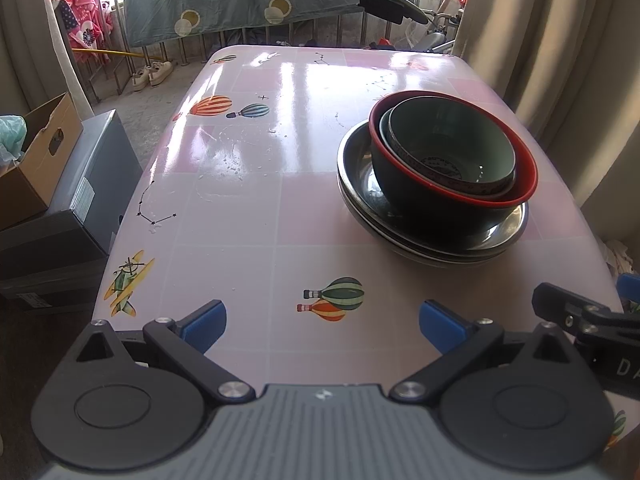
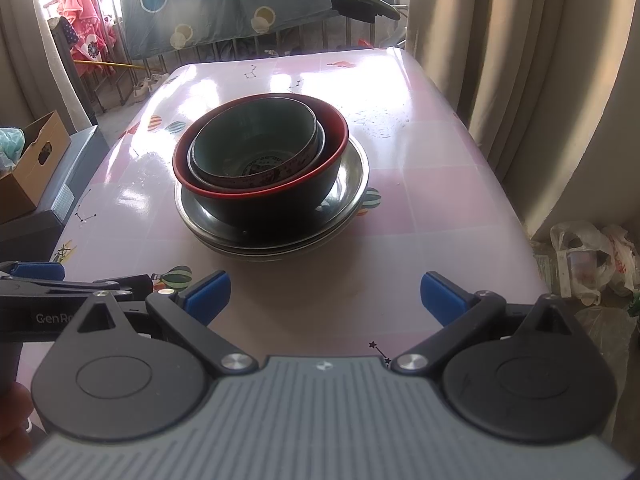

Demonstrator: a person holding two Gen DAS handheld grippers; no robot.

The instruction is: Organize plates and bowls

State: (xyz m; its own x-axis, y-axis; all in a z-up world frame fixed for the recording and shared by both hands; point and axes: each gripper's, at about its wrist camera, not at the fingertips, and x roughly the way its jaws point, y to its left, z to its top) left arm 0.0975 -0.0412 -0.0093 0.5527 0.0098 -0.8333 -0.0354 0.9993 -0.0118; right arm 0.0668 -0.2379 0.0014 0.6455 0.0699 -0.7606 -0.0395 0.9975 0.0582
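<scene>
Blue fingers [image 1: 208, 326] on our left gripper [image 1: 322, 326] sit closest to us, spread wide with nothing between them. Our right gripper [image 2: 325, 298] is the same, its fingers [image 2: 442, 296] wide apart and holding nothing. Both hang low over the near end of the pink counter [image 1: 240, 220], side by side.

We see the dishes all in one pile on the counter, well apart from both grippers. At the bottom are shiny metal plates [image 1: 432, 240], one on top of another. On them sits a big dark bowl with a red rim [image 1: 452, 196]. Inside it are smaller green bowls [image 1: 452, 144], nested one in another.

From the left view the pile is ahead and to the right. From the right view it is ahead and a little to the left.

Little balloon pictures [image 1: 334, 300] dot the counter. A cardboard box [image 1: 36, 160] stands on the floor to the left, and curtains [image 2: 520, 80] hang on the right.
</scene>
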